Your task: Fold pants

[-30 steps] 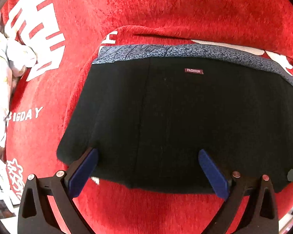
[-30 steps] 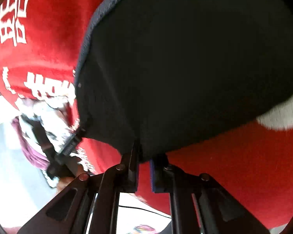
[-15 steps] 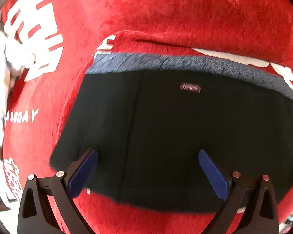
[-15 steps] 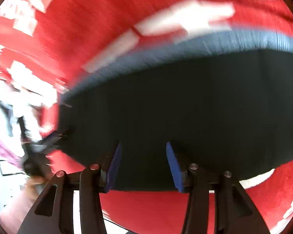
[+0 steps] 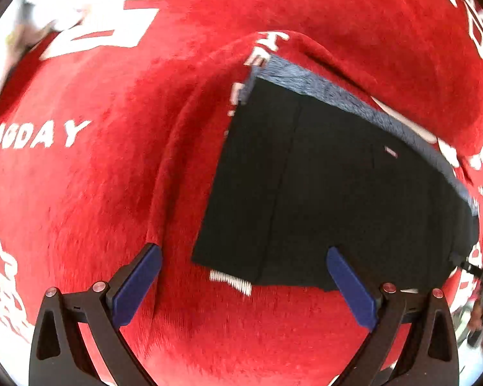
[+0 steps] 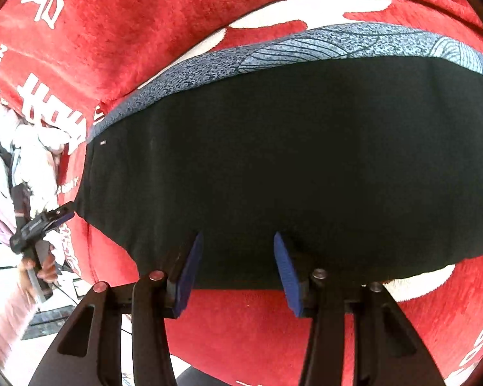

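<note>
Folded black pants [image 6: 289, 160] lie flat on red plush blanket [image 6: 273, 331] with white lettering; patterned blue-grey waistband [image 6: 306, 50] runs along upper edge in right wrist view. Your right gripper [image 6: 238, 270], lower centre, fingers [image 6: 188, 273] just opened, now spread partway over near pants edge, pinching nothing. Your left gripper [image 5: 241, 284], lower centre of its view, fingers [image 5: 138, 283] spread wide, empty; pants [image 5: 338, 193] sit right of centre, blurred. Pale laundry pile [image 6: 22, 160] at left edge.

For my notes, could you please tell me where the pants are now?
The pants lie folded on the red blanket, filling the right wrist view's centre and sitting right of centre in the left wrist view.
</note>
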{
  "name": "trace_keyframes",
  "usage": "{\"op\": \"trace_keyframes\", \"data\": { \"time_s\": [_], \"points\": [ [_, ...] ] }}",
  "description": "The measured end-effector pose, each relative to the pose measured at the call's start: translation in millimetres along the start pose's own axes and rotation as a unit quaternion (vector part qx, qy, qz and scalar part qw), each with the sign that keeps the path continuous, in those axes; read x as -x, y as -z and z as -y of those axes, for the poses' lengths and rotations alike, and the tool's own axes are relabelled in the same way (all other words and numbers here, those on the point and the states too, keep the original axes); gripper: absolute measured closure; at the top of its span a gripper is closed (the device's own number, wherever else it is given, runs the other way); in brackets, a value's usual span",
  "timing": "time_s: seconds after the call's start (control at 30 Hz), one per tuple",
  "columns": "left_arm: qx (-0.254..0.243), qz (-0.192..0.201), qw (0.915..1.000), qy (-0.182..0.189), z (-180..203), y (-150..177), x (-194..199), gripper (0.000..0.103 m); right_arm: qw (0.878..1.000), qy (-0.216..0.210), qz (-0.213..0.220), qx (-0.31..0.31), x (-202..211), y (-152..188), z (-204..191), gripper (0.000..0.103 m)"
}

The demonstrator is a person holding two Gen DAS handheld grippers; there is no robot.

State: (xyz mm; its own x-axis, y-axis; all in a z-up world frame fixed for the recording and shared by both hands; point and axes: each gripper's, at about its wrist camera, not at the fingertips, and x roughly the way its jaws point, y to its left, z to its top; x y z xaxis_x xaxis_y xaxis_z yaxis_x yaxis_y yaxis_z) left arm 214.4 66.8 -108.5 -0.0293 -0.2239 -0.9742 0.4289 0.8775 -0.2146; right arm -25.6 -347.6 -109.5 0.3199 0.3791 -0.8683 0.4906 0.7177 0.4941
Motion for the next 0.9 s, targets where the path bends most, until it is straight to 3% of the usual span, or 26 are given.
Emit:
{"op": "trace_keyframes", "data": {
  "time_s": [0.03, 0.1, 0.23, 0.33, 0.4, 0.47, 0.53, 0.6, 0.67, 0.73, 0.9],
  "points": [
    [-0.01, 0.003, 0.9999, 0.005, 4, -1, 0, 0.005, 1.0, 0.001, 0.001, 0.002, -1, 1, -2, 0.052],
    [-0.031, 0.004, 0.9994, 0.016, 10, -6, -3, 0.025, 1.0, 0.003, 0.001, 0.001, -1, 1, -3, 0.052],
    [-0.035, -0.005, 0.9991, 0.025, 3, -11, -10, 0.037, 1.0, 0.02, -0.008, -0.003, -4, -3, -9, 0.052],
    [-0.027, -0.007, 0.9983, 0.05, -9, -14, -9, 0.057, 0.999, 0.04, -0.014, 0.006, -6, -5, -14, 0.052],
    [-0.064, -0.002, 0.9967, 0.05, -5, -9, 2, 0.065, 0.998, 0.052, -0.018, 0.014, -7, -7, -17, 0.052],
    [-0.113, -0.005, 0.9934, 0.019, 4, 2, 4, 0.066, 0.998, 0.056, -0.021, 0.017, -8, -8, -18, 0.052],
    [-0.126, -0.008, 0.992, 0.004, 7, 9, -2, 0.066, 0.998, 0.053, -0.019, 0.013, -8, -9, -17, 0.051],
    [-0.103, -0.002, 0.9946, 0.0, 4, 7, -5, 0.064, 0.999, 0.048, -0.015, 0.007, -8, -9, -15, 0.051],
    [-0.08, 0.005, 0.9965, -0.023, 3, 8, -7, 0.048, 0.999, 0.048, -0.013, 0.003, -8, -10, -15, 0.05],
    [-0.063, 0.014, 0.9962, -0.059, 10, 9, -1, 0.041, 0.999, 0.048, -0.014, 0.007, -9, -10, -17, 0.047],
    [-0.043, 0.004, 0.9924, -0.116, 42, 28, 15, 0.04, 0.999, 0.04, -0.016, 0.027, -14, -12, -27, 0.028]
  ]
}}
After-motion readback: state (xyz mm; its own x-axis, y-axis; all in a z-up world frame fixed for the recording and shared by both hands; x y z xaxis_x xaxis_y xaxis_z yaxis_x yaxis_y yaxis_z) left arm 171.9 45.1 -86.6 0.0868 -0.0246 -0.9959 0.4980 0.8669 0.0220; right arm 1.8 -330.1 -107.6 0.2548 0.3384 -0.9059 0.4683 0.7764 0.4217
